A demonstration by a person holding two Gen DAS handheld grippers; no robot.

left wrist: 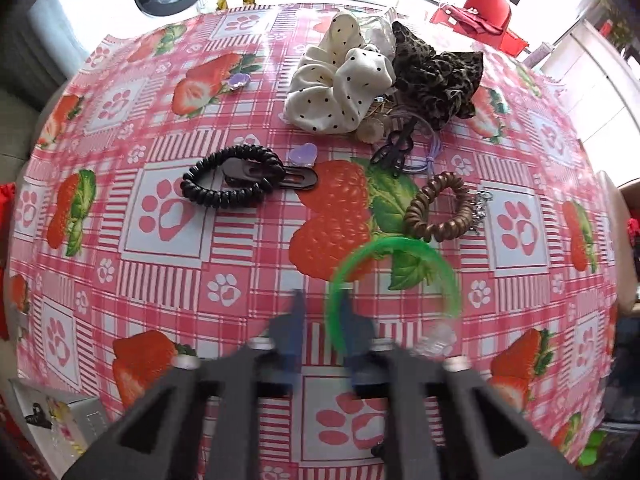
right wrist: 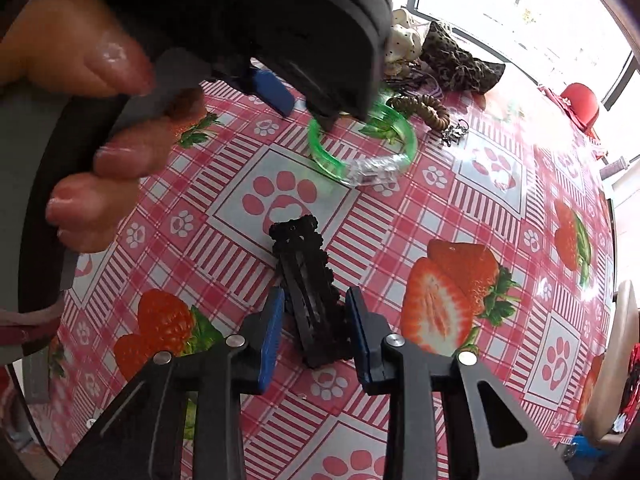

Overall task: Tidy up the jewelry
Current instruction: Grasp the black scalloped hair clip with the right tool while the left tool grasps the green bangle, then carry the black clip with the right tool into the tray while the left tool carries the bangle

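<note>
Fingers of the left gripper (left wrist: 322, 312) stood a little apart, blue pads blurred, with the green bangle (left wrist: 394, 276) looped over the right-hand finger; whether the pads actually pinched its band could not be told. From the right wrist view the bangle (right wrist: 362, 148) hung just above the cloth, a clear knot of beads on its near side, with the left gripper's black body over it and the person's left hand (right wrist: 100, 128) wrapped round the handle. Right gripper (right wrist: 316, 320) fingers were open, blue pads either side of a black hair clip (right wrist: 310, 288) lying flat on the cloth, neither pad clearly touching it. Past the bangle in the left view lay a brown coil tie (left wrist: 438, 208) with a small metal charm beside it, then a black coil tie (left wrist: 232, 178) resting on a dark snap clip (left wrist: 298, 178), and a lilac heart clip (left wrist: 302, 154) just behind that. Farther back sat a heap: a cream dotted scrunchie (left wrist: 340, 80), a leopard scrunchie (left wrist: 436, 80), a small black claw clip (left wrist: 394, 148) and thin lilac elastics (left wrist: 430, 152). A second lilac piece (left wrist: 239, 80) lay apart to the left. All rested on a tablecloth (left wrist: 160, 280) printed with strawberries and paw marks. A red hat (left wrist: 488, 10) sat at the far edge. No readable writing or brand showed anywhere.
</note>
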